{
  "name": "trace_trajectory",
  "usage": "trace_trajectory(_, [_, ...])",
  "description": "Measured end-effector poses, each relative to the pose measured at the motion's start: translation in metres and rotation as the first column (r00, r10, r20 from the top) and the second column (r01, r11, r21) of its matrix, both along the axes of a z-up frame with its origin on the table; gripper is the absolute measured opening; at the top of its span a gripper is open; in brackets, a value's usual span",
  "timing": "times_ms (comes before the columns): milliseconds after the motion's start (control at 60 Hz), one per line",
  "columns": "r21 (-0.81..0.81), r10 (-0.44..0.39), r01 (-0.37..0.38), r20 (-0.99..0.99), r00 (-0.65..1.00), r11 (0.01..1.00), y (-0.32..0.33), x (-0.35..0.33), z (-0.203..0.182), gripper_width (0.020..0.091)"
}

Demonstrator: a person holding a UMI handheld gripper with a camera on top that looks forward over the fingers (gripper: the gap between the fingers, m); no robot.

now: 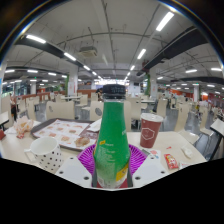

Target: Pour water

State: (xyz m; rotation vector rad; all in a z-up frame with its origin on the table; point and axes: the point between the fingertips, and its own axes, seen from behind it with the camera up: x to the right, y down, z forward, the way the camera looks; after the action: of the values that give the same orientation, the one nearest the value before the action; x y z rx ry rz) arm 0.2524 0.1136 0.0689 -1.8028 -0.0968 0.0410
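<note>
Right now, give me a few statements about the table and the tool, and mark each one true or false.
1. A green bottle stands between the tool's fingers. True.
2. The bottle's cap is off. False: a dark cap is on it.
3. A red cup stands on the table beyond the fingers, beside the bottle. True.
4. The red cup lies on its side. False: it stands upright.
5. A white mug sits on the table on the bottle's other side. True.
</note>
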Motion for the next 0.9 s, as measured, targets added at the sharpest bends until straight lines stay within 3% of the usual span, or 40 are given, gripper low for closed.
trace_trajectory(283, [0.02,-0.013,0.013,-0.008,1.0,1.0,0.004,0.001,0.003,0.0405])
trace_trajectory(433, [-0.102,-0.031,0.03,-0.01,0.999,0.994,-0.002,0.002,-0.011,0.0595])
trace_trajectory(517, [-0.241,-0.054,0.052,-0.003,0.999,0.969,-0.022,0.002,-0.03,0.0869])
trace_trajectory(767, [-0.322,-0.158,0.185,0.107,0.982,0.929,-0.113,-0.03,0.033,0.0853])
trace_trajectory(900, [-0.381,-0.144,0.16,0.072,0.987,0.91,-0.171,-0.11,0.083,0.0857])
